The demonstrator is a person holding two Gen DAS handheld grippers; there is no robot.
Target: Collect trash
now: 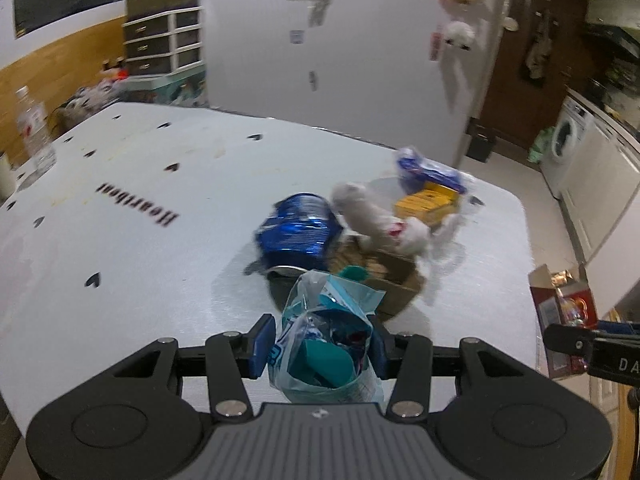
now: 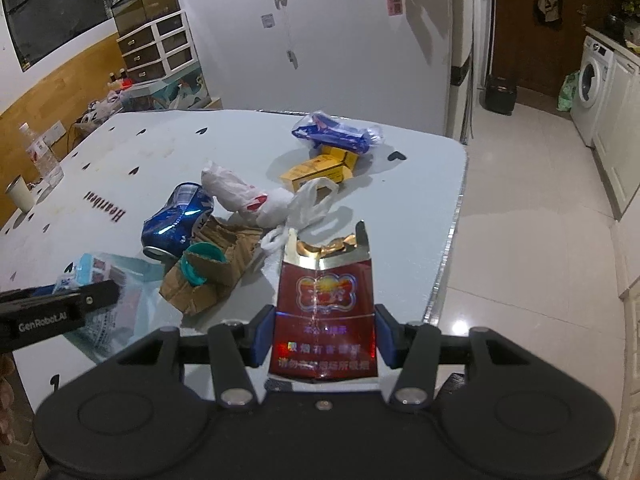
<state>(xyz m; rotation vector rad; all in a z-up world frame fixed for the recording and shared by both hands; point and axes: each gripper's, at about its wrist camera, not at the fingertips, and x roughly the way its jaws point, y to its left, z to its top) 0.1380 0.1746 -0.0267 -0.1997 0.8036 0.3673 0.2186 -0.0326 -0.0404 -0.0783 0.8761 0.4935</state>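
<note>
Left gripper (image 1: 322,346): pinching a clear plastic bag (image 1: 326,344) between its blue pads; teal and dark scraps show through the bag's open mouth. The bag is held above the near part of the white counter (image 1: 120,240).

Right gripper (image 2: 324,336): pinching a red cigarette pack (image 2: 325,312), its top torn open with gold foil showing; whether anything is inside cannot be told. The pack is held over the counter's near right edge.

On the counter, middle: a crushed blue can (image 2: 176,216) lying on its side, touching a torn piece of brown cardboard (image 2: 212,264) with a teal bottle cap (image 2: 200,262) on it. Just beyond, a crumpled white plastic bag (image 2: 256,196) with red print.

Far right of the counter: a yellow box (image 2: 316,170), and behind it a clear wrapper holding blue packets (image 2: 336,132).

Far left edge: a clear plastic bottle (image 2: 40,152) upright and a white cup (image 2: 20,196).
</note>
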